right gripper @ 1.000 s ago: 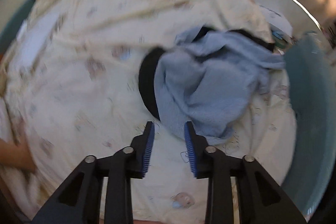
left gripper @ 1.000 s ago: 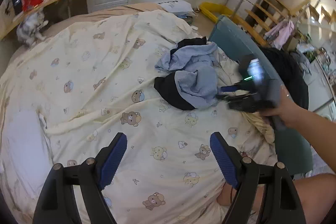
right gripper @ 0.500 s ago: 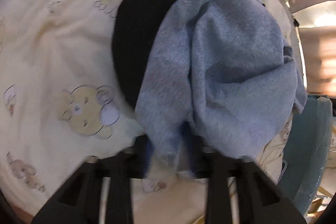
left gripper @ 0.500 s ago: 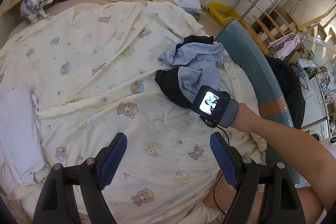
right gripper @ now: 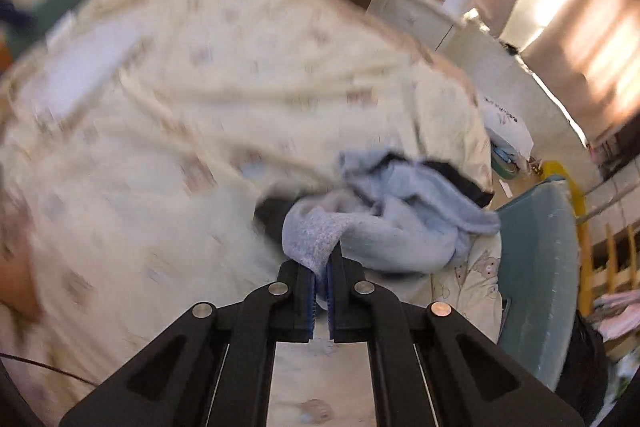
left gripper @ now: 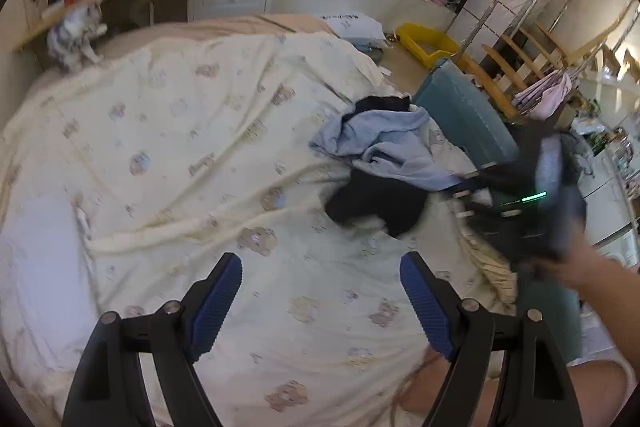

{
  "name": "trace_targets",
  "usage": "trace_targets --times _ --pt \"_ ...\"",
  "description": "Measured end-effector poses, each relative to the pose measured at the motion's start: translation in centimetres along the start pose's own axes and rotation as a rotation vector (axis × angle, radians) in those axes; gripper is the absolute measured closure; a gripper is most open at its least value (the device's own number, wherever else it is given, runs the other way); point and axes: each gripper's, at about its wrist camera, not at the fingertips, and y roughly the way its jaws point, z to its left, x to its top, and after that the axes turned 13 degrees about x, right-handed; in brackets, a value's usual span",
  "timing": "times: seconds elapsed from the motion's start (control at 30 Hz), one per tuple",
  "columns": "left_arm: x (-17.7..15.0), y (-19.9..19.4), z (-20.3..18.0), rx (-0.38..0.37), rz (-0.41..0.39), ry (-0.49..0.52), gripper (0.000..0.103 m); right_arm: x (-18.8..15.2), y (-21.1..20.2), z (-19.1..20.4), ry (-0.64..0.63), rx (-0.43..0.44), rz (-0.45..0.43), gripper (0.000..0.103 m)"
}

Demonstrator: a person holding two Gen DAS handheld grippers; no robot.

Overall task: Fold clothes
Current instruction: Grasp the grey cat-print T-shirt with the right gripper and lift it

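Clothes, a light-blue garment (right gripper: 404, 227) tangled with a black one (left gripper: 376, 199), lie on the bed (left gripper: 180, 147). Right gripper (right gripper: 320, 275) pinches the blue hem; lift it clear gently. Left gripper (left gripper: 320, 291) hangs apart, ready for a second corner.

Clothes pile (left gripper: 384, 163) on duvet (left gripper: 192, 147), R side; cat (left gripper: 74, 37) at far-L edge.

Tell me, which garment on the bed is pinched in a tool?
The light blue garment, pinched by the right tool; the black garment lies loose beneath it.
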Motion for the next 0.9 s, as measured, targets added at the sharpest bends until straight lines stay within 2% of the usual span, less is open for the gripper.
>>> trace_targets --times 0.1,0.2,0.3,0.43,0.5,0.57,0.67,0.8,0.9 --pt "-0.3 -0.2 -0.2 -0.013 0.006 0.015 0.021 2.4 -5.4 1.4 0.073 0.037 -0.101 0.100" --pt "-0.6 -0.4 -1.0 -0.057 0.020 0.037 0.021 4.4 -10.1 3.2 0.096 0.030 -0.194 0.100" --pt "-1.4 -0.8 -3.5 -0.113 0.039 0.161 0.021 7.0 -14.8 3.8 0.122 0.008 -0.279 0.100" --pt "-2.3 -2.1 -5.3 0.010 -0.066 0.279 0.021 9.6 -20.4 4.7 0.134 0.000 -0.372 0.100" --pt "-1.8 -2.5 -5.0 0.045 -0.115 0.269 0.021 10.8 -22.8 5.1 0.126 -0.012 -0.415 0.100" --pt "-1.0 -3.5 -4.5 -0.022 -0.139 0.238 0.021 11.8 -24.5 5.4 0.132 0.000 -0.452 0.100" --pt "0.2 -6.7 -4.0 -0.105 -0.285 0.208 0.021 12.9 -26.8 6.5 0.110 0.013 -0.493 0.100" --pt "1.2 -11.5 -3.9 -0.288 -0.451 0.219 0.021 14.2 -27.9 7.8 0.099 0.025 -0.508 0.100" --pt "2.4 -14.2 -4.4 -0.377 -0.498 0.211 0.021 15.6 -29.6 9.1 0.090 0.010 -0.542 0.100"
